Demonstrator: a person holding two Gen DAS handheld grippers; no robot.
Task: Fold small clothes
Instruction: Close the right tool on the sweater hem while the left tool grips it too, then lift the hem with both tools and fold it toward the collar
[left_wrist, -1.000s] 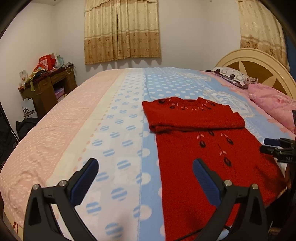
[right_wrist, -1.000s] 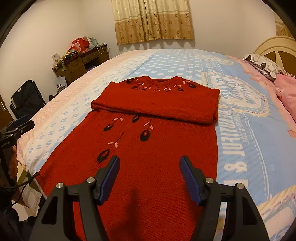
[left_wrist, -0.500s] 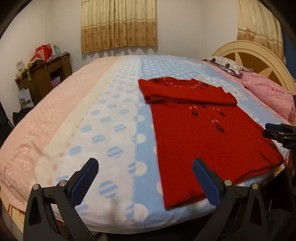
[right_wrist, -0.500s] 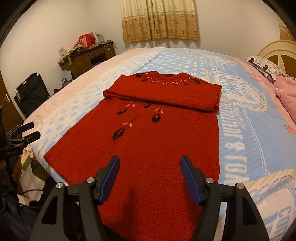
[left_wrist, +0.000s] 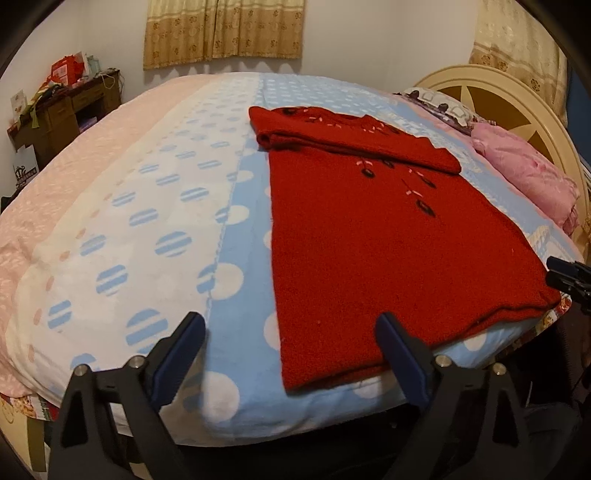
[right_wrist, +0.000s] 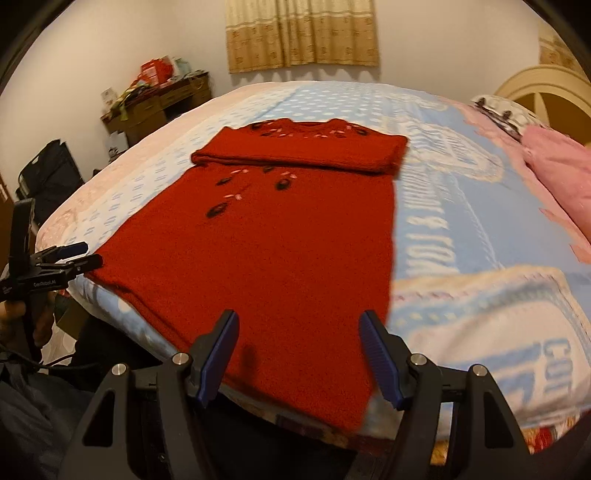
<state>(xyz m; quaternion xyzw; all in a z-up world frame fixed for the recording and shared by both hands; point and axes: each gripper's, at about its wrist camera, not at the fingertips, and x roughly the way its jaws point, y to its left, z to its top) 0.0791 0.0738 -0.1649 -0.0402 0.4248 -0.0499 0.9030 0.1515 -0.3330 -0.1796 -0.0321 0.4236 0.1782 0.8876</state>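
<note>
A red knit sweater (left_wrist: 388, 236) with dark leaf embroidery lies flat on the bed, sleeves folded across the chest; it also shows in the right wrist view (right_wrist: 273, 236). Its hem reaches the bed's near edge. My left gripper (left_wrist: 291, 325) is open and empty, hovering at the near edge over the hem's left corner. My right gripper (right_wrist: 299, 325) is open and empty just above the hem near its right corner. The right gripper shows at the right edge of the left wrist view (left_wrist: 569, 277), and the left gripper at the left of the right wrist view (right_wrist: 70, 258).
The bed has a blue, white and pink dotted blanket (left_wrist: 147, 221). A pink pillow (left_wrist: 524, 177) and cream headboard (left_wrist: 517, 99) are to the right. A cluttered wooden desk (left_wrist: 62, 110) stands by the far left wall. A black bag (right_wrist: 51, 177) sits on the floor.
Both grippers have pulled back toward the near edge of the bed, so the sweater's hem now shows in both views. Both stayed open; the sweater has not moved.
</note>
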